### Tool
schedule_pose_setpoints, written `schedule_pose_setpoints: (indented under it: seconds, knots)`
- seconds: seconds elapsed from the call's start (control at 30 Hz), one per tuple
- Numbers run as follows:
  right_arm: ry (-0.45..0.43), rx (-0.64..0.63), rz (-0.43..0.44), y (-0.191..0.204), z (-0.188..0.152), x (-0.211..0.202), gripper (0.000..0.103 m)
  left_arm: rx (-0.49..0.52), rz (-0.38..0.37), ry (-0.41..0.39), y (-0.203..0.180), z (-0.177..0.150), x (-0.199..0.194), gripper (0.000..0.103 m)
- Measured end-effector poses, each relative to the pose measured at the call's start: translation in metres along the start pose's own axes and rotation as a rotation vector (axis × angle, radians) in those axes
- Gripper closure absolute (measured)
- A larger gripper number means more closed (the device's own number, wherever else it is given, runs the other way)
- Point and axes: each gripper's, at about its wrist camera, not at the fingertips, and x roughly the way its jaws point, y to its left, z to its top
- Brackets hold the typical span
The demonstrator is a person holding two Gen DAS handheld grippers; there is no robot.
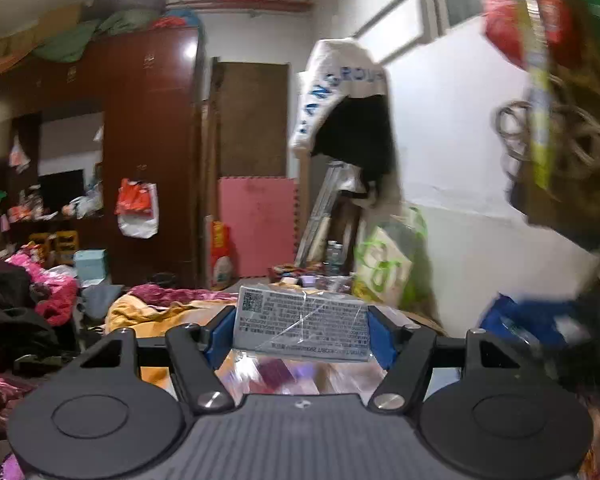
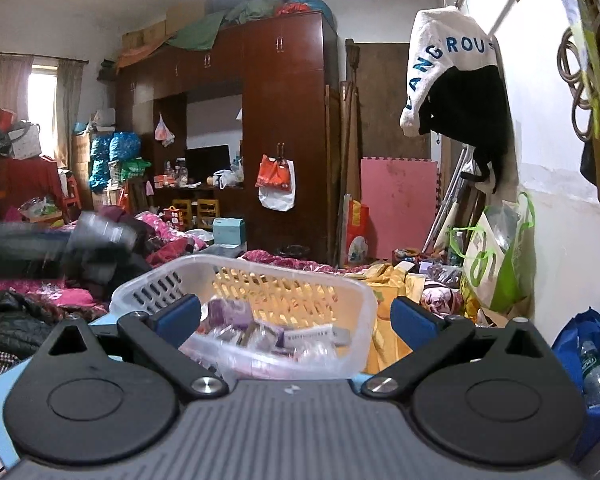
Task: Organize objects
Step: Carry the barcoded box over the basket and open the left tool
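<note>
My left gripper (image 1: 302,330) has its blue pads clamped on a flat grey cellophane-wrapped box with printed text and a QR code (image 1: 303,323), one pad on each short end. The box sits level between the fingers, lifted clear of the blurred purple and pink packets below it.

My right gripper (image 2: 296,318) stands wide with nothing between its blue pads (image 2: 179,314). Straight ahead of it at twelve o'clock, just beyond the fingertips, is a translucent white plastic basket with slotted walls (image 2: 172,286), which holds small purple and white wrapped packets (image 2: 260,330). The basket rests on a bed covered with a yellow blanket (image 2: 388,280) and pink and dark clothing.

In the right wrist view, a blurred dark shape (image 2: 60,236) crosses at nine o'clock; I cannot tell what it is.

At two o'clock from the basket, a white and green shopping bag (image 2: 496,256) leans against the white wall. At four o'clock a blue bag (image 2: 580,344) holds a clear plastic bottle (image 2: 596,376). A dark red wooden wardrobe (image 2: 288,112) fills the far side at twelve o'clock.
</note>
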Motion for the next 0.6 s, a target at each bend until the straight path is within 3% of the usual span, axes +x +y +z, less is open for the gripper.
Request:
schedule_pose_setpoints:
  seconds: [0.17, 0.23, 0.3, 0.43, 0.6]
  knots:
    - [0.012, -0.005, -0.021, 0.002, 0.016, 0.035, 0.0, -0.022, 0.055, 0.085, 0.014, 0.024, 0.06, 0.031]
    - [0.028, -0.003, -0.049, -0.001, 0.02, 0.048, 0.0, -0.046, 0.061, 0.097, 0.023, 0.023, 0.073, 0.015]
    - [0.05, 0.026, -0.047, -0.007, 0.02, 0.057, 0.0, -0.069, -0.001, 0.113, 0.031, 0.021, 0.082, 0.011]
    - [0.061, 0.065, -0.045, -0.016, 0.017, 0.061, 0.0, -0.099, -0.084, 0.123, 0.039, 0.01, 0.081, 0.011]
    - [0.047, 0.059, -0.021, -0.015, 0.013, 0.051, 0.0, -0.082, -0.055, 0.154, 0.036, 0.001, 0.073, 0.008]
